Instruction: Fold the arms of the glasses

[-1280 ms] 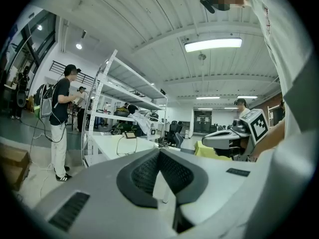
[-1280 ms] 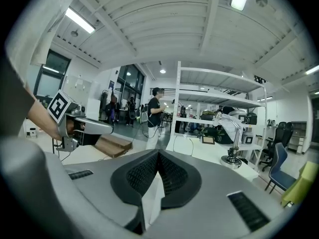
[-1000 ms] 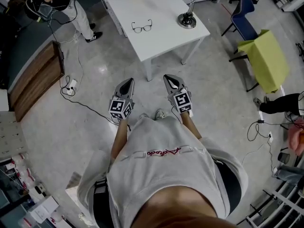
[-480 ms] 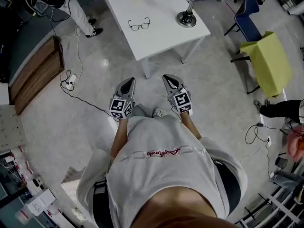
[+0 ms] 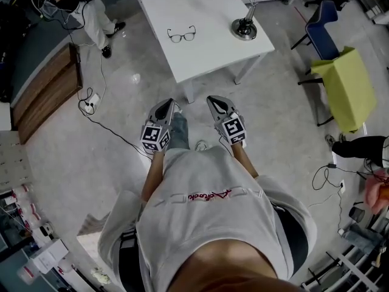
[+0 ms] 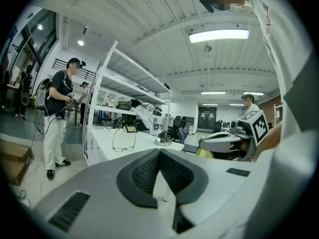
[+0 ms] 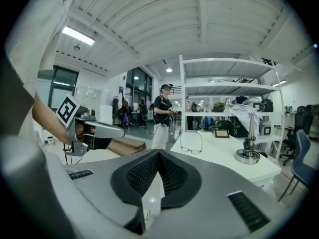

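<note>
The glasses [image 5: 182,34] sit on the white desk [image 5: 206,47], far ahead of the person, left of a lamp base [image 5: 244,29], with both arms spread open. The left tool [image 5: 166,106] and right tool [image 5: 214,102] hang over the floor well short of the desk, each with its jaws closed tip to tip on nothing. That thin wire frame looks light, springy and easy to bend. I'd steady the front by the bridge and push each arm in near its hinge, gently.
</note>
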Demonstrator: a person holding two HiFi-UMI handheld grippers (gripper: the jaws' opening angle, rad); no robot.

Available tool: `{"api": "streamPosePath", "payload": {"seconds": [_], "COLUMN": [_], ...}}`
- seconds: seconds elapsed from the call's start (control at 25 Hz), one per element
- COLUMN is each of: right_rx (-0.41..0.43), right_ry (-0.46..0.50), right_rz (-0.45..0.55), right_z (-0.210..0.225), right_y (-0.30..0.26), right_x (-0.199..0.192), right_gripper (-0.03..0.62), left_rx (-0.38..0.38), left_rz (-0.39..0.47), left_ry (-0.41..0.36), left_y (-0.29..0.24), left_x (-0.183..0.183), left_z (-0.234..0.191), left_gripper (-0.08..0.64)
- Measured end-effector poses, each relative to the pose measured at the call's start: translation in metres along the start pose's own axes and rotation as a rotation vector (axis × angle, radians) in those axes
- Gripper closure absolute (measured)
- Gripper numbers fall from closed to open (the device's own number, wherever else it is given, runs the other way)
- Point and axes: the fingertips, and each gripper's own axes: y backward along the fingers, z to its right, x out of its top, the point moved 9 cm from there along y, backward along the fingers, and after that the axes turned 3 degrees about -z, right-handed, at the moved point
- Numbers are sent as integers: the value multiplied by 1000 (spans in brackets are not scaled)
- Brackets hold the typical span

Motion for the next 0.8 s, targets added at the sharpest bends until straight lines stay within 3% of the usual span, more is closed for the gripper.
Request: {"api": "streamPosePath", "payload": {"seconds": [0.24, 0.8], "right_rx": [38, -52], "right_ry": [43, 29], "right_rz": [-17, -65], "right_z": [10, 70], "right_y": [-38, -141], "right_x": [6, 30], "right_gripper": [568, 568], "left_rx": [-6, -81], "left_rz": [5, 14], "left_ry": [19, 46], "left_y": [-29, -117], "left_x": [-1, 24], "left_z": [-32, -136], "left_gripper": [546, 546]}}
